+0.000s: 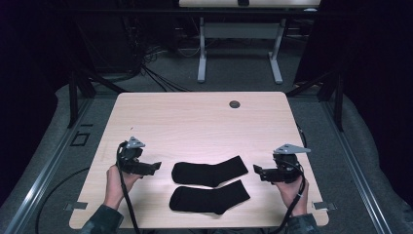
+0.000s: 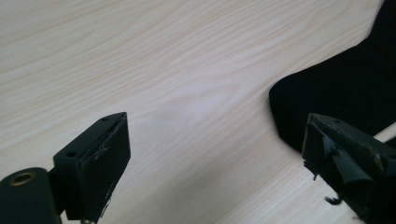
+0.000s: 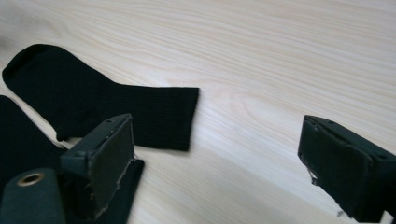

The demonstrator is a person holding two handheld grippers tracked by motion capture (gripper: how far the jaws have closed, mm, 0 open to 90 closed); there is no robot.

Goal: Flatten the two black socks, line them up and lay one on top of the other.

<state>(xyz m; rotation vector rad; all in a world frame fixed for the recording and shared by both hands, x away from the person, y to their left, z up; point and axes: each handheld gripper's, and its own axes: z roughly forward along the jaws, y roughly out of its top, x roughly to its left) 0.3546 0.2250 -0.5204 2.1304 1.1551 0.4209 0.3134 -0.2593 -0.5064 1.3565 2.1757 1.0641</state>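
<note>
I see two black socks lying flat on the light wooden surface [image 1: 195, 117], side by side near my edge, toes to the left and cuffs to the right. The far sock [image 1: 209, 172] and the near sock [image 1: 209, 199] lie just beside each other, nearly touching along their lengths. My left tongs [image 1: 157, 166] hover just left of the far sock's toe, jaws spread with bare wood between them in the left gripper view; the sock's toe [image 2: 336, 93] shows dark by the right jaw. My right tongs [image 1: 256, 170] sit just right of the far sock's cuff, also spread and holding nothing. In the right gripper view the far sock [image 3: 102, 107] lies ahead of the left jaw, its cuff edge square.
</note>
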